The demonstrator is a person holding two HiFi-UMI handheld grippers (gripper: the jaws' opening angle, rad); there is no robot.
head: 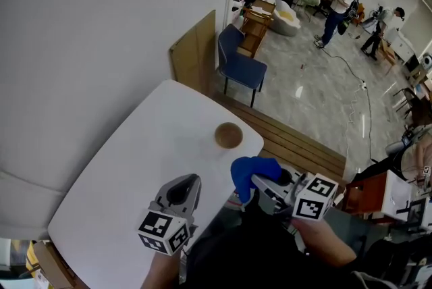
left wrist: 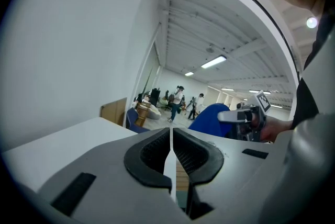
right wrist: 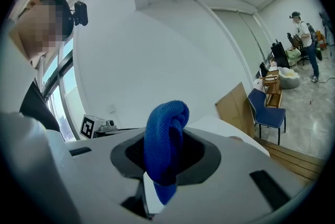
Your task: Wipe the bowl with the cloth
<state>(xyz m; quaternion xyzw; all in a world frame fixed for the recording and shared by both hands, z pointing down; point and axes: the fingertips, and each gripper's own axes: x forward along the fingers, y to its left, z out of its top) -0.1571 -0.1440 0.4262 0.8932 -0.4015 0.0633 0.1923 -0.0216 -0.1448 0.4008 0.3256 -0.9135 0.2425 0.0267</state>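
A small brown bowl [head: 229, 136] stands on the white table [head: 135, 166] near its far right corner. My right gripper [head: 251, 181] is shut on a folded blue cloth [head: 251, 173], held over the table's right edge, nearer to me than the bowl. In the right gripper view the blue cloth [right wrist: 165, 142] sticks up between the jaws. My left gripper [head: 185, 188] hovers over the table's near part with its jaws together and nothing in them. From the left gripper view the blue cloth [left wrist: 212, 117] and the right gripper show off to the right.
A plywood board [head: 192, 55] leans at the table's far corner, with a blue chair [head: 239, 61] behind it. A wooden bench [head: 297, 142] runs along the table's right side. People stand far off in the room [head: 341, 1].
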